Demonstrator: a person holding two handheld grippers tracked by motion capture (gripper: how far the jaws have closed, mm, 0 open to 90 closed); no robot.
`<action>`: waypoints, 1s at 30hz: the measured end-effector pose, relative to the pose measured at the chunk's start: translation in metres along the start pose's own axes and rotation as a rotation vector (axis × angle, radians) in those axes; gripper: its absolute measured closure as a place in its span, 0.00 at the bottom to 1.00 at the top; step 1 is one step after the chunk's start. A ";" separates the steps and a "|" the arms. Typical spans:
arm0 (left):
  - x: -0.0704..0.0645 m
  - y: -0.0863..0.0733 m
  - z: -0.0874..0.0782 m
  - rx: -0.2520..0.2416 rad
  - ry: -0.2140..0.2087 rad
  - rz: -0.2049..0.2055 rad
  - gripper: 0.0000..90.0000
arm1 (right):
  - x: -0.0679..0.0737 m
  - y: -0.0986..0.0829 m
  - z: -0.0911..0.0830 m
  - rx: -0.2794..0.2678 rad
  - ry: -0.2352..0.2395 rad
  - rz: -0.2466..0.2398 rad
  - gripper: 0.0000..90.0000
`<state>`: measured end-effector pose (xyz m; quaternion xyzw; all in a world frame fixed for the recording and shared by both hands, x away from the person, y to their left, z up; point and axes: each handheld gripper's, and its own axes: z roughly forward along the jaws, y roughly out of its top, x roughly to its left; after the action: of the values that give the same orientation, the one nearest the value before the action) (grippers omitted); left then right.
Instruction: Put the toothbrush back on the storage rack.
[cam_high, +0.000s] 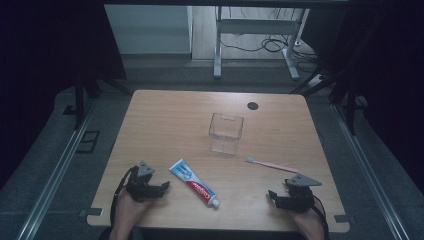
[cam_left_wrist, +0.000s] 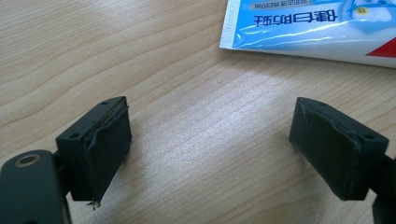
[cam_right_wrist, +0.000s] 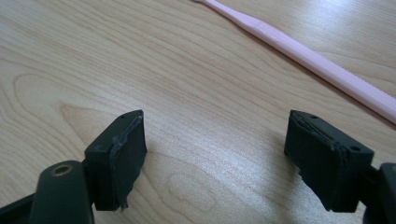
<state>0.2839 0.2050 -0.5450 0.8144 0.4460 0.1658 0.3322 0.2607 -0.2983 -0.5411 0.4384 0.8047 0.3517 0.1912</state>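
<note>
Near the front edge of the table, the left tongs rest with jaws spread wide and nothing between them, just beside the toothpaste tube, whose flat end lies close ahead in the left gripper view. At the front right, the right tongs are likewise spread and empty, near the pink toothbrush. Farther back, mid-table, stands a clear plastic cup, well apart from both tongs.

The high view looks down on the whole light wooden table. Each gripper view sits low, very close to that same wood.
</note>
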 end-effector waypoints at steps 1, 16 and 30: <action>0.000 0.000 0.000 0.005 0.000 0.004 0.14 | 0.000 0.000 0.000 0.002 0.007 -0.006 0.20; 0.000 0.003 0.002 0.001 0.008 -0.009 0.14 | -0.002 -0.001 0.000 0.004 0.030 -0.027 0.19; 0.000 0.003 0.002 0.001 0.008 -0.010 0.14 | -0.004 -0.002 -0.002 -0.004 0.035 -0.017 0.24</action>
<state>0.2869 0.2033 -0.5449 0.8116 0.4515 0.1671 0.3310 0.2602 -0.3029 -0.5406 0.4251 0.8108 0.3595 0.1808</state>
